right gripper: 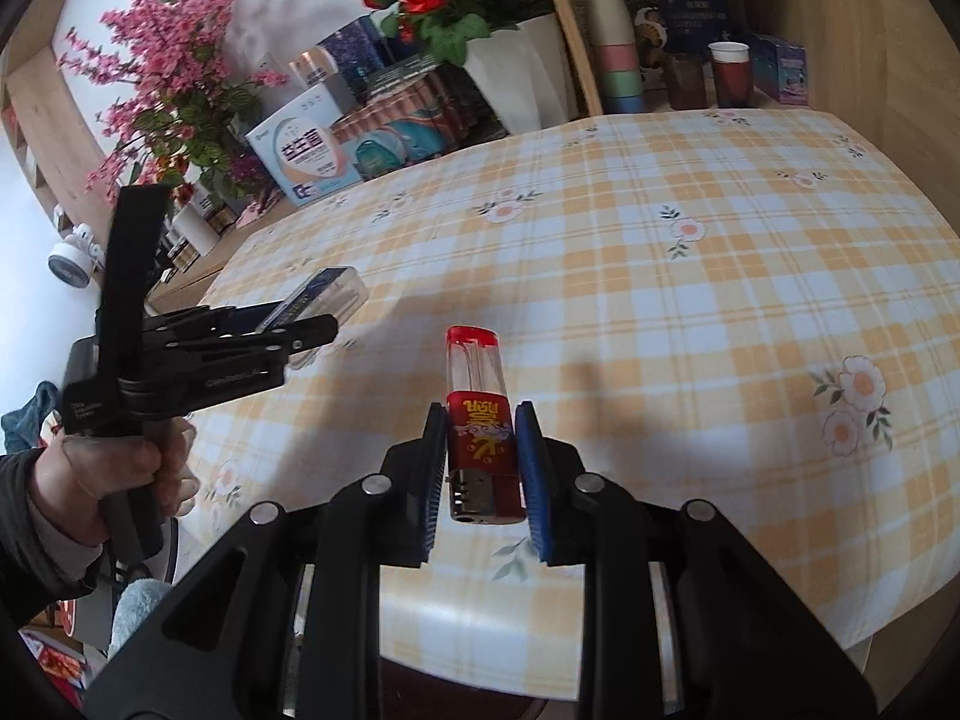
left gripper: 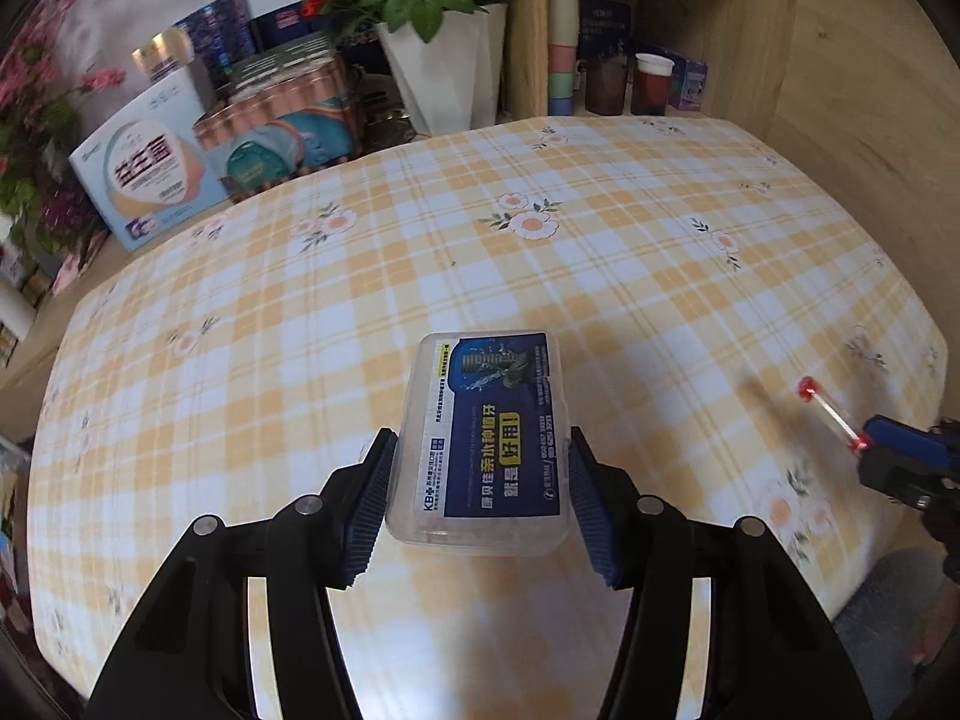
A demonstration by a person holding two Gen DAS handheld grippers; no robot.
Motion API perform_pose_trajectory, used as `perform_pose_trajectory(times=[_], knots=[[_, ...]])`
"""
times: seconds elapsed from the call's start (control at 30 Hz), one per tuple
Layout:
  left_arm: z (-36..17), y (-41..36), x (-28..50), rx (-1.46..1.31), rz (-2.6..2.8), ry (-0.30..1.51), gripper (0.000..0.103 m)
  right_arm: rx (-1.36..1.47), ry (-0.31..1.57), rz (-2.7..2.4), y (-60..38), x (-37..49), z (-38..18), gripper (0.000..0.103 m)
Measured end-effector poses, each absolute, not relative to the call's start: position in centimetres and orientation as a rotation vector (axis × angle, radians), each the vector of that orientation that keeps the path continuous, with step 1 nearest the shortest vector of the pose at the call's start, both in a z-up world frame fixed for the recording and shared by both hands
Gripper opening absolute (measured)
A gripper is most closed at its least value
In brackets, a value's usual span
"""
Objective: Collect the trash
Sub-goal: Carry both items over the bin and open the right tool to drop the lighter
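Observation:
My left gripper [left gripper: 480, 450] is shut on a clear plastic box with a dark blue label [left gripper: 486, 438] and holds it over the near part of the checked tablecloth [left gripper: 540, 276]. The box also shows in the right wrist view [right gripper: 327, 294], held by the left gripper [right gripper: 312, 324]. My right gripper [right gripper: 480, 426] is shut on a red lighter [right gripper: 480, 426] with a clear top, above the table's near edge. The lighter [left gripper: 831, 414] and the right gripper [left gripper: 864, 444] show at the right edge of the left wrist view.
Boxes and cans [left gripper: 240, 138] and a white pot of red flowers [left gripper: 432, 60] stand at the table's far left. Cups [left gripper: 651, 84] sit on a wooden shelf behind. A wooden wall [left gripper: 870, 120] runs along the right. Pink flowers [right gripper: 174, 72] stand far left.

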State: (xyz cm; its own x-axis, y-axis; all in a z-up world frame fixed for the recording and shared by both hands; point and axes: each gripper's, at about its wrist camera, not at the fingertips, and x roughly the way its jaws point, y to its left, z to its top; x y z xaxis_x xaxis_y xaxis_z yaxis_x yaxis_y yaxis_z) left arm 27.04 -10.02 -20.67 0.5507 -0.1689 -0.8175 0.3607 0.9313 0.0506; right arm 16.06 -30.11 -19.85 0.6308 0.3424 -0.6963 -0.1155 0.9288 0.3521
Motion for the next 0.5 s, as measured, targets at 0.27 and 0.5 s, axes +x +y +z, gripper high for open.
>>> perform_pose_trajectory(times=[0.27,0.5], knots=[[-17.7,-3.9,16.8,0.065,-0.276,0.892,0.054,0.221,0.851,0.341,-26.3,11.0,-19.2,0.026],[-16.9,-0.8,8.5,-0.043,-0.238,0.855,0.054,0.182,0.903,0.411,-23.0,6.3,-20.0,0.026]])
